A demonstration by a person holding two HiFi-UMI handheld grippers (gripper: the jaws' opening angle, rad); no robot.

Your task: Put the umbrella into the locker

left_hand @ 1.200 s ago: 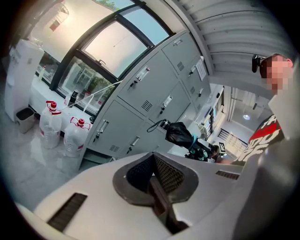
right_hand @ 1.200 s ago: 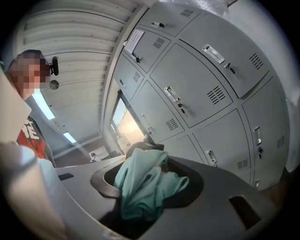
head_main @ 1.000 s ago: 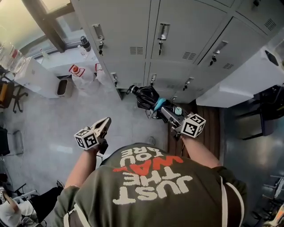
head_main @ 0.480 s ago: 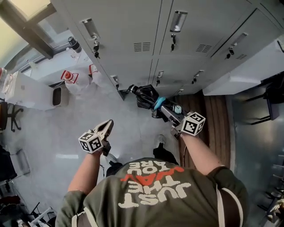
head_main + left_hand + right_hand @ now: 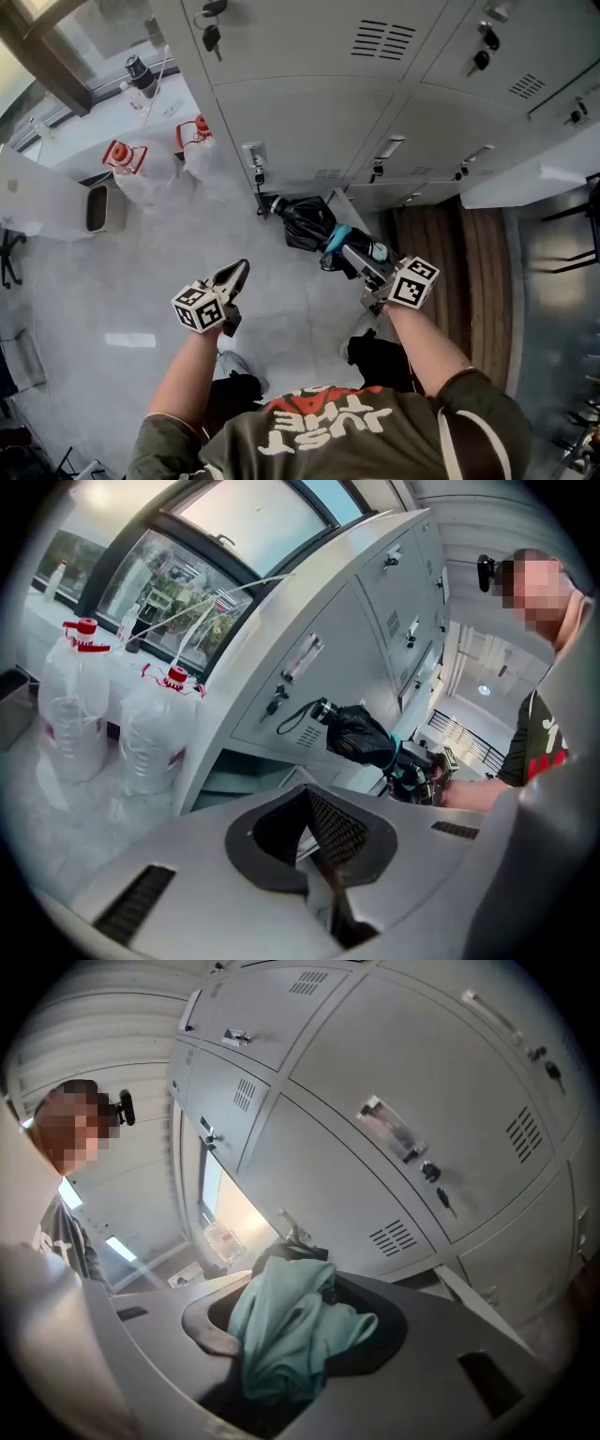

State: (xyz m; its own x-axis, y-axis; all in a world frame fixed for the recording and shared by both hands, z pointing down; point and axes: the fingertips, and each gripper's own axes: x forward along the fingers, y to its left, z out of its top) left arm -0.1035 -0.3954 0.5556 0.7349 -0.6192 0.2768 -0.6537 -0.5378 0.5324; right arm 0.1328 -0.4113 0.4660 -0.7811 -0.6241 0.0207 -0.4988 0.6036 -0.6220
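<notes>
My right claw (image 5: 359, 263) clamped on umbrella (image 5: 307, 221), teal fabric (image 5: 281, 1335) between jaws. Umbrella in air, black end near lower lockers (image 5: 309, 122), outside them. My left claw (image 5: 234, 274) closed, empty.

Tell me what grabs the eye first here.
The black folded umbrella, clamped in the right gripper, points at the foot of the grey lockers, mid-frame in the head view. The left gripper hangs empty, jaws together, over the floor at left. Two red-capped jugs stand at the lockers' left end.
</notes>
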